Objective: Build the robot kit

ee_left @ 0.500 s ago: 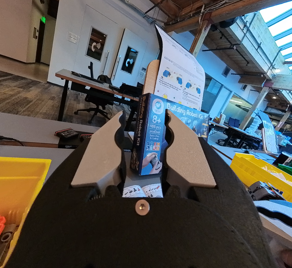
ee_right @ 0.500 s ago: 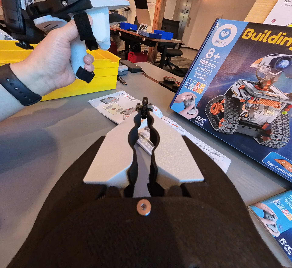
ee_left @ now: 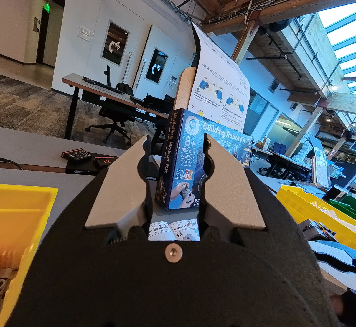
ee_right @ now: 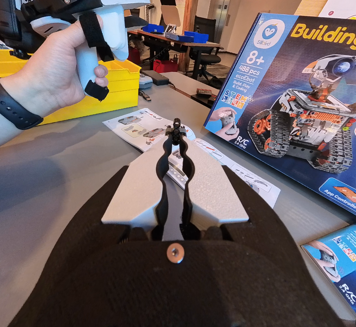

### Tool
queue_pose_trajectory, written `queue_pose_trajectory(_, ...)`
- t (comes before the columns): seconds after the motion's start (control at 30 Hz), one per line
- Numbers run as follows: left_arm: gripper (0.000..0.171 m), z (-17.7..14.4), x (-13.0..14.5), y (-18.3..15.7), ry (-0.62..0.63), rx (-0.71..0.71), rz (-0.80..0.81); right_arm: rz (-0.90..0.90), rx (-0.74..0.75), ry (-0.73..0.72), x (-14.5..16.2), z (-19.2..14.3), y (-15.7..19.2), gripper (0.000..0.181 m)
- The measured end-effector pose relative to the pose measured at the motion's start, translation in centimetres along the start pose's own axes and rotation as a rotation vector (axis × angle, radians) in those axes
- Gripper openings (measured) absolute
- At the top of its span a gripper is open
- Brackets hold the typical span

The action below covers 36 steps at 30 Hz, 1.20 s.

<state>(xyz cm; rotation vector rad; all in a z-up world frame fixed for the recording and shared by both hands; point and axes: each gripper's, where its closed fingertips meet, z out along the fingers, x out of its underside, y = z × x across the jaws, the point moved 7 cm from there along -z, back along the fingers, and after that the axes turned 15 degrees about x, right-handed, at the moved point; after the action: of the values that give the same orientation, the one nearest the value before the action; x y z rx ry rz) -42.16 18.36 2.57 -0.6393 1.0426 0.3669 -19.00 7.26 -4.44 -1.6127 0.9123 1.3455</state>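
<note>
Grey table [ee_right: 63, 163] fills the bottom of both views, in a big open room with desks and wooden beams. At the tip of the right gripper [ee_right: 176, 138] the two fingers are pinched almost together on a small black and grey building piece [ee_right: 176, 130], which sticks up and forward past the fingertips, held above the table. Right under and past that piece lies an open instruction booklet [ee_right: 134, 125], flat on the table. To the right of it stands a big blue robot kit box [ee_right: 289, 96], upright, its long side running away to the right. At the bottom right corner lies a second blue booklet [ee_right: 339, 256]. Up on the left, a hand [ee_right: 48, 71] holds the left gripper [ee_left: 176, 142] by its white handle, raised above the table and well apart from the small piece. The left gripper has a wide gap between its fingers, with nothing in it. It points at the narrow end of the box, which stands past its tips. Behind the hand sits a yellow bin [ee_right: 119, 90]. So the small piece is in the right gripper, the booklet is just ahead and below it, and the left gripper is off to the left and higher up.
</note>
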Motion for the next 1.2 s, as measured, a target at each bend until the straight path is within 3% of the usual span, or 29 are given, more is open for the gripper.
queue_pose_trajectory(0.17, 0.060, -0.1, -0.1, 0.2, -0.003, -0.040, 0.024, 0.013, -0.010, 0.001, -0.1, -0.1, 0.1, 0.004)
queue_pose_trajectory(0.97, 0.063, 0.4, 0.6, 0.0, 0.045, -0.029, 0.014, 0.050, 0.020, 0.049, 0.0, -0.1, -0.1, 0.004)
queue_pose_trajectory(1.07, 0.053, 1.2, 0.9, -1.1, 0.089, 0.111, 0.012, 0.041, 0.035, 0.065, 0.2, 0.0, -0.4, 0.004)
queue_pose_trajectory(1.2, 0.039, 2.4, 2.2, -4.0, 0.181, 0.525, -0.107, 0.133, -0.028, 0.194, 1.7, 0.8, -0.2, 0.004)
